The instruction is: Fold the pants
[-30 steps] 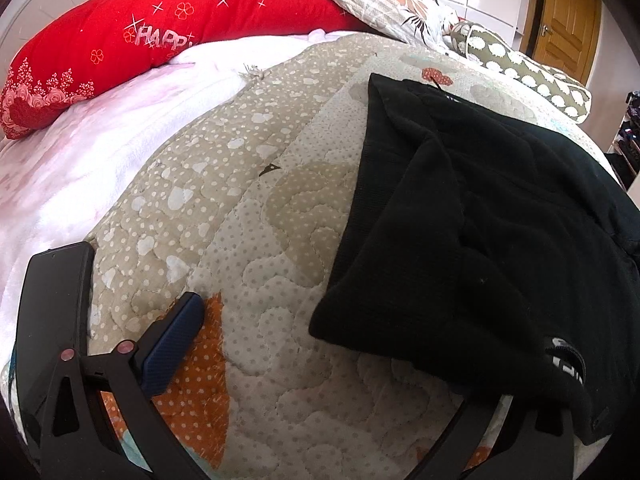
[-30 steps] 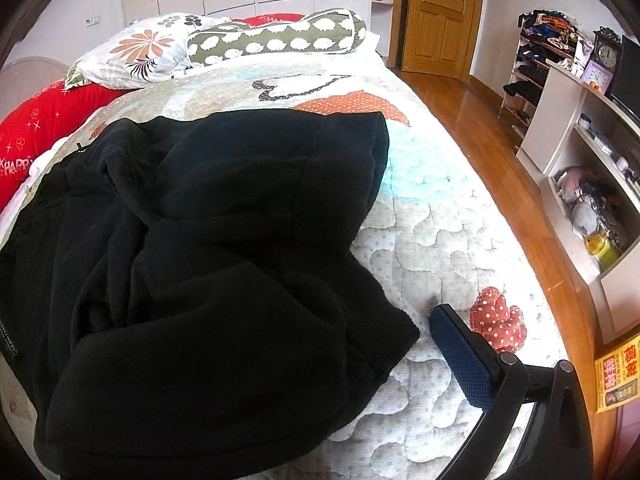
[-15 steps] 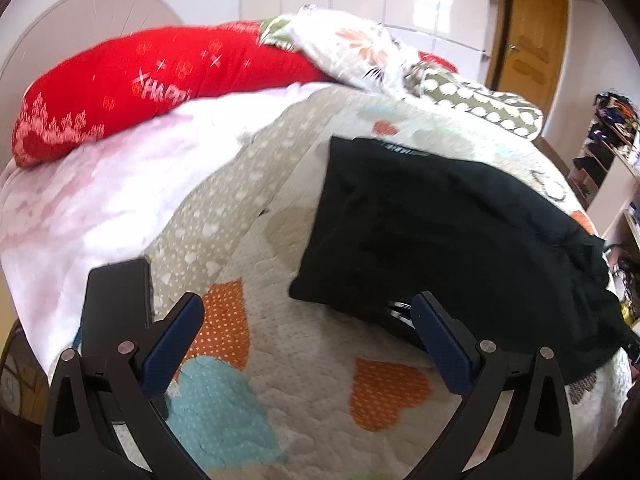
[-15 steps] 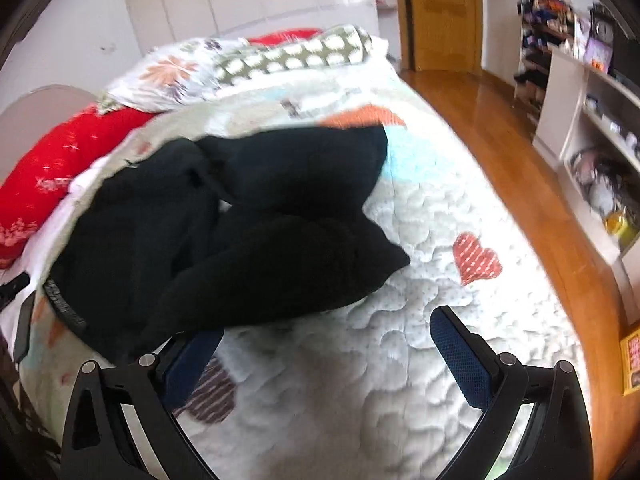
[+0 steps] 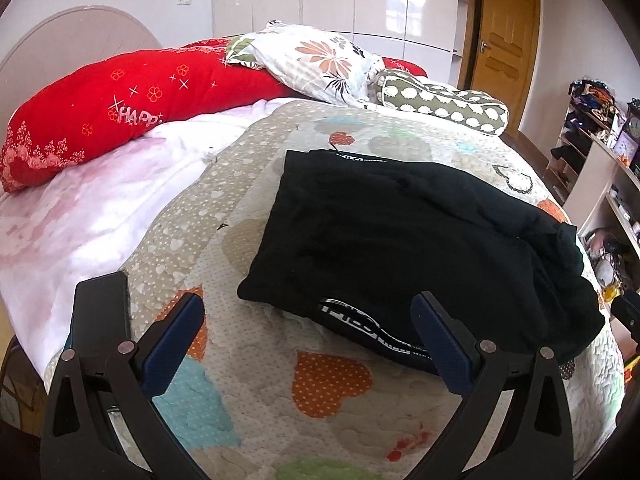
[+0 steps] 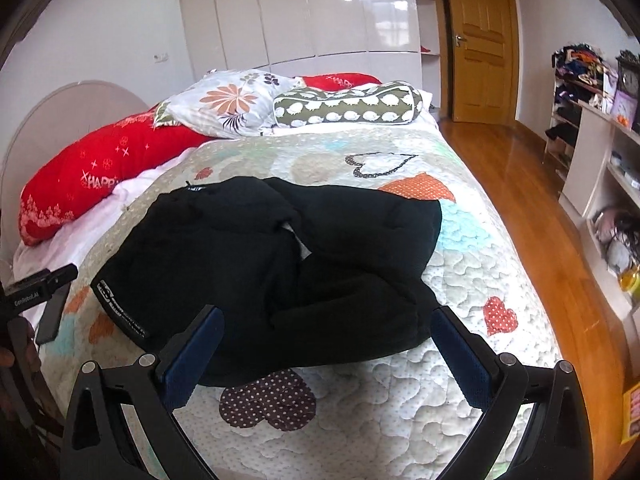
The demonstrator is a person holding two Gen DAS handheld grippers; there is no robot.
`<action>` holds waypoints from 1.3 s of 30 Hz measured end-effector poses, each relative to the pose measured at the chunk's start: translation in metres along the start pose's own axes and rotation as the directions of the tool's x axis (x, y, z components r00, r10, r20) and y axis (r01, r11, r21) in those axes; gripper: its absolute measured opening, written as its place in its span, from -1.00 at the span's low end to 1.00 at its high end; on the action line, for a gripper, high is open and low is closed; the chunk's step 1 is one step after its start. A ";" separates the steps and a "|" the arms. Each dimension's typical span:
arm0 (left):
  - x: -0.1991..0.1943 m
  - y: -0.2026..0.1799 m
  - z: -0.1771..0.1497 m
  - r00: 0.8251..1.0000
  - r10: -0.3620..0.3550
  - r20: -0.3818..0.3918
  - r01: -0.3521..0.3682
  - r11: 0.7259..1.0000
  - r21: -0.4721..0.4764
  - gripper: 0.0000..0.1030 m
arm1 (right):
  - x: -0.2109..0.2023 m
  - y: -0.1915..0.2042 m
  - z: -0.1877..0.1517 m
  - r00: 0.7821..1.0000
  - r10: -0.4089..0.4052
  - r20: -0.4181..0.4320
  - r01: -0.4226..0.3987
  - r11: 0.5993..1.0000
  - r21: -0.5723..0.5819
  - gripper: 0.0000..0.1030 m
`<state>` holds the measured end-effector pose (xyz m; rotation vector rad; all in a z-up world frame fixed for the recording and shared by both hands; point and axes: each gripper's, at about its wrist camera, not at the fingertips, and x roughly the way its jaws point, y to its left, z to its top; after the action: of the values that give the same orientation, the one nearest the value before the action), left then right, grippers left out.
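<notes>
Black pants (image 5: pixel 400 240) lie folded in a loose bundle on the heart-patterned quilt (image 5: pixel 248 380); they also show in the right wrist view (image 6: pixel 288 272), with a white-lettered waistband (image 6: pixel 120 312) at the near left. My left gripper (image 5: pixel 308 340) is open and empty, held back from the bundle's near edge. My right gripper (image 6: pixel 324 348) is open and empty, just in front of the bundle.
A red bolster (image 5: pixel 132 96), a floral pillow (image 5: pixel 316 64) and a green patterned bolster (image 5: pixel 440 108) line the headboard end. A phone-like black slab (image 5: pixel 102 312) lies at the quilt's left edge. Wooden floor (image 6: pixel 532 200), shelves (image 6: pixel 600 168) and a door (image 6: pixel 480 40) lie right.
Both grippers have pulled back and up from the pants, which now lie released on the quilt. The view of each has widened to take in the whole bundle.
</notes>
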<state>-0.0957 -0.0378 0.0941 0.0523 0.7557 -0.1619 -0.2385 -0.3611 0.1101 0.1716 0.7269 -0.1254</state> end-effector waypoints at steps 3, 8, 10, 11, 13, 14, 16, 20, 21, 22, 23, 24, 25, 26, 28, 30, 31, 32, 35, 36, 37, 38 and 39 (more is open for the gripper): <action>-0.001 -0.002 0.000 1.000 -0.009 0.006 0.009 1.000 -0.007 1.00 | 0.000 0.005 0.002 1.000 -0.002 0.000 0.002 1.000 -0.017 0.99; -0.001 -0.003 0.001 1.000 -0.013 0.003 0.013 1.000 -0.007 1.00 | 0.000 0.009 0.005 1.000 -0.003 -0.005 0.003 0.999 -0.032 0.99; 0.000 -0.005 0.000 1.000 -0.011 -0.005 0.011 1.000 -0.002 1.00 | 0.001 0.010 0.005 1.000 -0.002 -0.008 0.002 0.999 -0.036 0.99; 0.001 -0.005 0.000 1.000 -0.014 -0.008 0.014 1.000 -0.002 1.00 | 0.001 0.011 0.005 1.000 -0.002 -0.009 0.001 0.999 -0.038 0.99; 0.002 -0.002 0.000 1.000 -0.024 -0.016 0.024 1.000 -0.014 1.00 | 0.002 0.011 0.004 1.000 0.000 -0.011 0.000 0.999 -0.040 0.99; 0.006 -0.002 -0.002 0.999 -0.024 -0.029 0.024 1.000 -0.014 1.00 | 0.003 0.010 0.003 1.000 -0.003 -0.016 0.003 0.999 -0.041 0.99; 0.012 0.005 -0.006 0.997 -0.050 -0.056 0.047 0.998 -0.041 1.00 | 0.007 0.009 0.002 1.000 -0.013 -0.028 0.012 0.999 -0.038 0.99; 0.030 0.021 -0.018 0.990 -0.065 -0.125 0.051 0.993 -0.109 1.00 | 0.013 -0.005 -0.004 0.998 -0.030 -0.047 0.029 0.999 -0.021 0.99; 0.034 0.025 -0.020 0.988 -0.071 -0.138 0.053 0.990 -0.132 1.00 | 0.015 -0.009 -0.006 0.998 -0.035 -0.054 0.034 0.999 -0.012 0.99; 0.038 0.028 -0.021 0.987 -0.074 -0.144 0.052 0.987 -0.149 1.00 | 0.017 -0.016 -0.008 0.997 -0.043 -0.060 0.043 0.999 0.001 0.99; 0.040 0.030 -0.022 0.986 -0.082 -0.145 0.057 0.984 -0.168 1.00 | 0.019 -0.023 -0.009 0.997 -0.050 -0.065 0.051 0.999 0.015 0.99; 0.043 0.032 -0.021 0.985 -0.091 -0.146 0.062 0.980 -0.189 1.00 | 0.020 -0.027 -0.010 0.996 -0.055 -0.069 0.057 0.998 0.026 0.99; 0.047 0.032 -0.021 0.984 -0.096 -0.149 0.065 0.977 -0.203 1.00 | 0.023 -0.035 -0.011 0.995 -0.060 -0.076 0.064 0.997 0.043 0.99; 0.050 0.032 -0.020 0.983 -0.105 -0.151 0.071 0.974 -0.216 1.00 | 0.024 -0.040 -0.011 0.995 -0.064 -0.080 0.069 0.996 0.054 0.99; 0.060 0.030 -0.018 0.978 -0.126 -0.164 0.086 0.968 -0.235 1.00 | 0.028 -0.052 -0.012 0.993 -0.082 -0.084 0.088 0.993 0.078 0.99; 0.073 0.025 -0.016 0.971 -0.142 -0.194 0.093 0.966 -0.242 1.00 | 0.032 -0.060 -0.013 0.991 -0.093 -0.092 0.102 0.990 0.096 0.99; 0.079 0.023 -0.016 0.966 -0.151 -0.209 0.098 0.964 -0.246 1.00 | 0.035 -0.066 -0.014 0.991 -0.093 -0.097 0.103 0.989 0.108 0.99; 0.087 0.019 -0.016 0.961 -0.157 -0.226 0.100 0.964 -0.247 1.00 | 0.037 -0.069 -0.014 0.991 -0.092 -0.100 0.103 0.988 0.116 0.99; 0.097 0.015 -0.009 0.960 -0.152 -0.235 0.092 0.965 -0.247 1.00 | 0.047 -0.082 -0.014 0.991 -0.073 -0.110 0.090 0.983 0.159 0.98; 0.100 0.014 -0.005 0.962 -0.149 -0.229 0.090 0.965 -0.248 1.00 | 0.050 -0.086 -0.012 0.991 -0.065 -0.114 0.084 0.981 0.175 0.98; 0.102 0.013 -0.002 0.962 -0.156 -0.225 0.097 0.962 -0.254 1.00 | 0.052 -0.090 -0.010 0.992 -0.055 -0.114 0.076 0.979 0.191 0.98; 0.103 0.014 0.000 0.960 -0.172 -0.219 0.112 0.958 -0.264 0.95 | 0.054 -0.095 -0.007 0.993 -0.044 -0.109 0.067 0.975 0.212 0.98; 0.105 0.014 0.003 0.957 -0.197 -0.212 0.135 0.952 -0.275 0.73 | 0.053 -0.100 -0.004 0.995 -0.033 -0.099 0.056 0.970 0.235 0.98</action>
<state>-0.0159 -0.0379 0.0238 -0.2454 1.0161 -0.2203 -0.2189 -0.4608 0.0601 0.3925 0.8095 -0.2491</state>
